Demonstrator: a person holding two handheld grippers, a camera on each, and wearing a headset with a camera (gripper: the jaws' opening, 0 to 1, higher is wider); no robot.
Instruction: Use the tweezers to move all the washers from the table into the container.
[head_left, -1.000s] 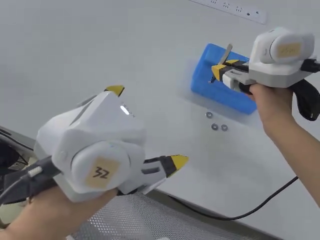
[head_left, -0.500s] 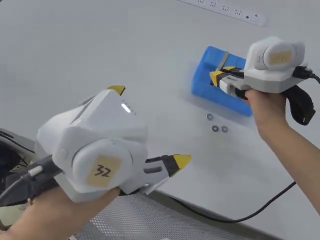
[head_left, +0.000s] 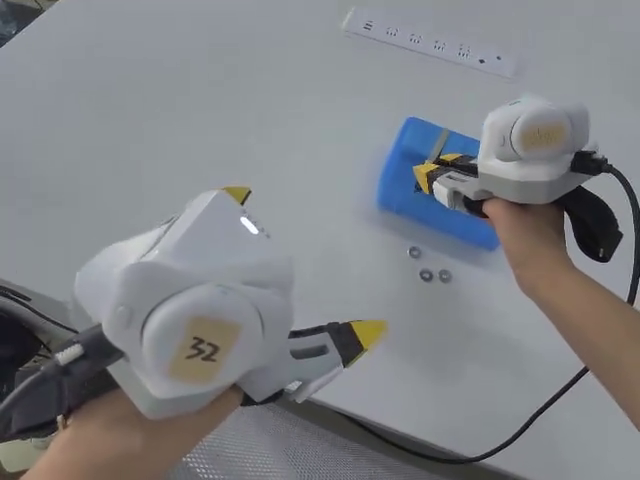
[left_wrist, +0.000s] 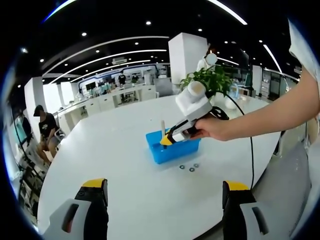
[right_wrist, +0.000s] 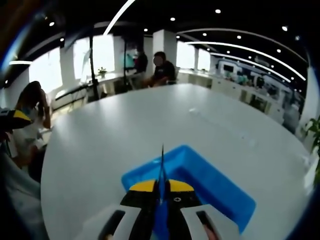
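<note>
My right gripper (head_left: 432, 176) hovers over the blue container (head_left: 405, 170), shut on thin metal tweezers (right_wrist: 162, 165) that point forward over the container (right_wrist: 215, 192). Three small washers (head_left: 428, 268) lie on the white table just in front of the container. My left gripper (head_left: 300, 262) is held near the table's front edge, well left of the washers, open with nothing between its yellow-tipped fingers. In the left gripper view the right gripper (left_wrist: 170, 140) sits at the container (left_wrist: 172, 151), with the washers (left_wrist: 189, 167) on the near side of it, and the left gripper (left_wrist: 164, 186) is spread wide.
A white power strip (head_left: 430, 42) lies at the far edge of the table. A black cable (head_left: 500, 440) trails from the right gripper across the table's front right. A grey mesh seat (head_left: 240, 445) shows below the table edge. People sit at distant tables.
The right gripper has shifted slightly left over the container and the tweezers no longer stick up above it. The head camera has moved. The left gripper stays open.
</note>
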